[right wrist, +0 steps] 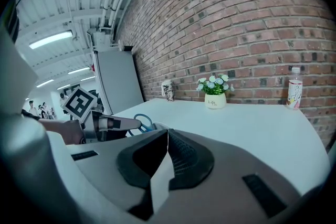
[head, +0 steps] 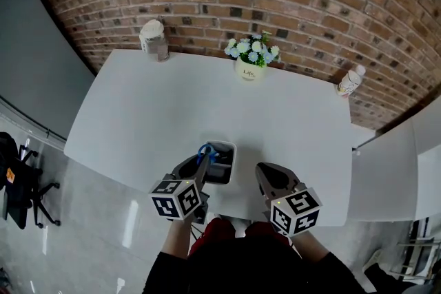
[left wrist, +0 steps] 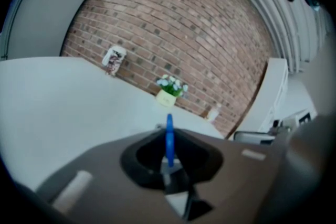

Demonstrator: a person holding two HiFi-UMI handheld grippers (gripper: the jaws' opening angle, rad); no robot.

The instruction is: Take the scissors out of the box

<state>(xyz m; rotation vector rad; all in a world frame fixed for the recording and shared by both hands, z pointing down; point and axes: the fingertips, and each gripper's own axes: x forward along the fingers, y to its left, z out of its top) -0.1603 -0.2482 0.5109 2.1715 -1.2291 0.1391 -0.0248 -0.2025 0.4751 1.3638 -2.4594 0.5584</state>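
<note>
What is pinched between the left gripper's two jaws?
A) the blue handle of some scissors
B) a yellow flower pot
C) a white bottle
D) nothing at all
A: in the left gripper view, the thin blue plastic handle of the blue-handled scissors stands upright right between the jaws of the left gripper, which close against both of its sides.
</note>
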